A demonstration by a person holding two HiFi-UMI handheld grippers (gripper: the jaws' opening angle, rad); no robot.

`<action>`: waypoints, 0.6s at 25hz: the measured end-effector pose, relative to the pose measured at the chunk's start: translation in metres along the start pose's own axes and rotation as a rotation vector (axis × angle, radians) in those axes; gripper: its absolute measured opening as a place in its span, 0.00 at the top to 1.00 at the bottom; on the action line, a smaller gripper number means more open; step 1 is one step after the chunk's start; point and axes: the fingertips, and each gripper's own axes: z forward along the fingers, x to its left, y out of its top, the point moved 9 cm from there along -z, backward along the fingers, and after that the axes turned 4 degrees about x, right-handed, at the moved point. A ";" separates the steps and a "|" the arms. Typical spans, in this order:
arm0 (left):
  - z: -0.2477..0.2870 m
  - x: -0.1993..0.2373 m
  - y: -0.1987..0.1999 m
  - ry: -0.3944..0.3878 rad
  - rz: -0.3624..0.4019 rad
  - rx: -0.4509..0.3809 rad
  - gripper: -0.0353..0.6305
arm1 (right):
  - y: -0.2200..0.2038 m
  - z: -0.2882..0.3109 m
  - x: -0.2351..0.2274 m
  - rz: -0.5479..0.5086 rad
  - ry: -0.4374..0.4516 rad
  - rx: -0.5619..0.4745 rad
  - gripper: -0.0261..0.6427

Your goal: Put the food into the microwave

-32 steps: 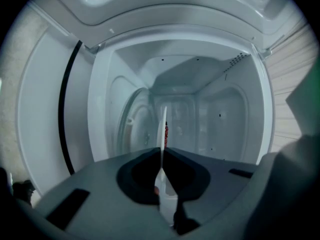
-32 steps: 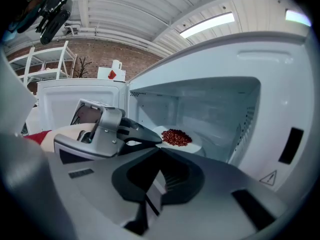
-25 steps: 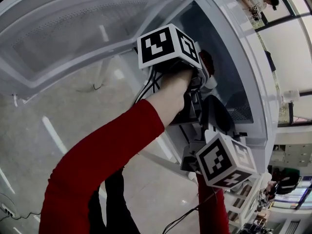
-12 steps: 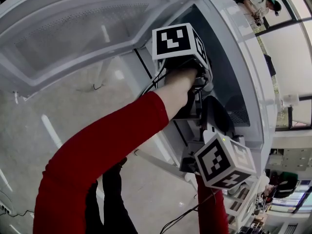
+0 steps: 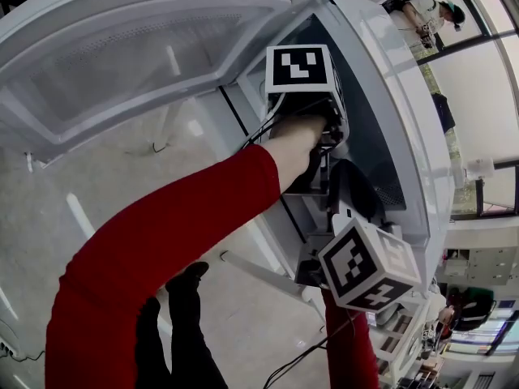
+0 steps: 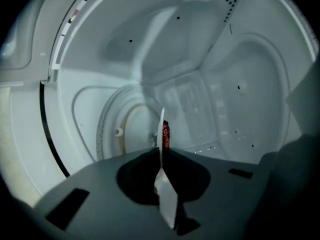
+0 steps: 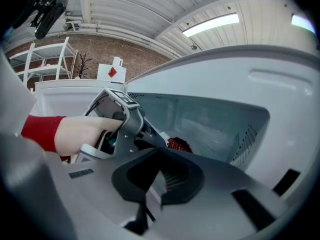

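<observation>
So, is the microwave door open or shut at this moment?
Open. The door stands swung out wide, and the left claw holds the plate inside the microwave.

Seen edge-on in the left gripper view, the thin white plate (image 6: 165, 196) is half sunk behind the grey left gripper (image 6: 161, 159) clamped on its rim, leaving the heap of red food (image 6: 165, 134) a mere sliver. In the head view, the white microwave's open door (image 5: 138, 63) runs off the picture's left edge.
</observation>
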 end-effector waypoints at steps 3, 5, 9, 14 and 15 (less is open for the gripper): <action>0.001 0.000 0.002 0.034 0.025 0.007 0.91 | -0.001 0.003 0.000 -0.007 -0.005 0.012 0.94; 0.000 -0.001 0.004 0.059 0.048 0.007 0.91 | 0.000 0.004 0.000 -0.007 -0.005 0.017 0.94; -0.002 -0.004 0.003 0.100 0.101 0.005 0.91 | 0.000 0.006 0.002 0.003 -0.004 0.028 0.94; -0.002 -0.010 0.001 0.142 0.204 0.010 0.87 | 0.002 0.006 0.003 -0.006 -0.008 0.023 0.94; -0.002 -0.011 0.000 0.154 0.231 0.007 0.87 | 0.003 0.006 0.003 -0.007 -0.009 0.022 0.94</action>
